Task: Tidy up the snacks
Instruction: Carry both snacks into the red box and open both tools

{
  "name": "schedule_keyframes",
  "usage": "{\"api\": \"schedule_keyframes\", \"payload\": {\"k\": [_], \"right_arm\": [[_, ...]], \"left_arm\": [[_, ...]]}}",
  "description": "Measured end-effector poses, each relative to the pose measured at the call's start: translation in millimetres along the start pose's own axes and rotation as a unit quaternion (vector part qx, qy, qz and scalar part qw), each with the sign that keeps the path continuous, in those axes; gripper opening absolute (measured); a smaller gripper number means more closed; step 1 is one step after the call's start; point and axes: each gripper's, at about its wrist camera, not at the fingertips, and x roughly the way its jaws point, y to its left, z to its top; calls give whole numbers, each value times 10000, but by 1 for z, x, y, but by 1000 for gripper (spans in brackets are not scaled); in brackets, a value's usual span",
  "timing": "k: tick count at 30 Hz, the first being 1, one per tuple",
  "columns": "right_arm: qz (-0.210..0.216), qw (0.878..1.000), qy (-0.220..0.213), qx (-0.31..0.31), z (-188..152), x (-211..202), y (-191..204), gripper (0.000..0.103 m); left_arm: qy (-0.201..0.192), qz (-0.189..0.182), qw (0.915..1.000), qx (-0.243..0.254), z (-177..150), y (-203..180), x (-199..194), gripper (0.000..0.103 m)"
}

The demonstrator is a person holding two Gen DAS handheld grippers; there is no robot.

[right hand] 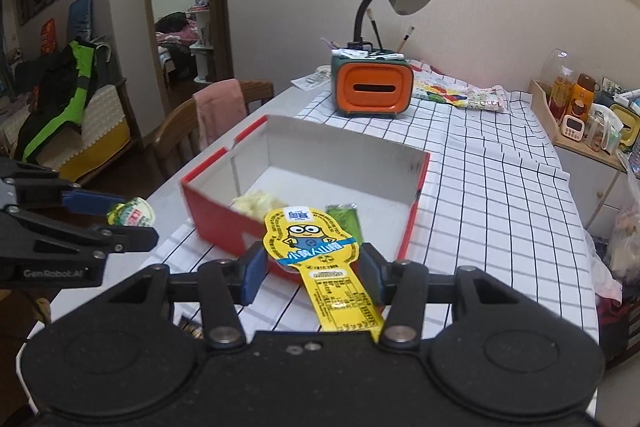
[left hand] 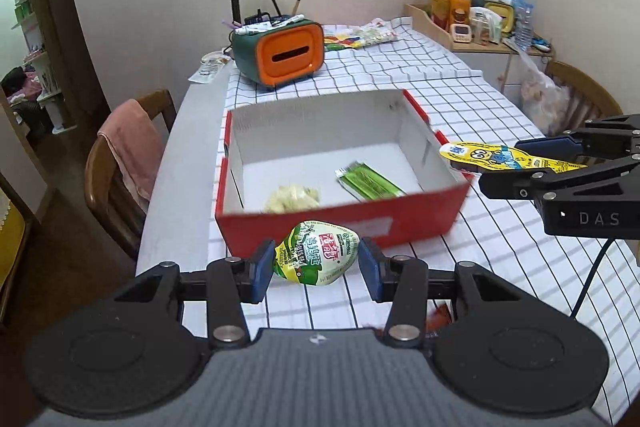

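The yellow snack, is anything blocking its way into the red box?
Only the red box's near wall stands between it and the yellow snack held in the right gripper. The box is open on top, so nothing else visible blocks it.

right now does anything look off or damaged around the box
Nothing spilled. The red box sits askew to the checked cloth, and its left wall is split at the corner. Each gripper holds a snack clear of the table.
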Motion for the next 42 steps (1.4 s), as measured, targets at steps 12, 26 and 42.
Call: {"api": "schedule_keyframes", "payload": {"k": [12,26,42], "right_arm": [[-104,9994,337,52,33,74,-30,49],[-17,9951,924,-363,54,159,-33,49],[43,9830,1680,-736,45,221,-28,49]], "left_arm": [[313,265,9992,-38,61,19,76,44],[1043,534,9930,-167,88,28,162,45],[1848,667,9805,3,89,24,218,45]]}}
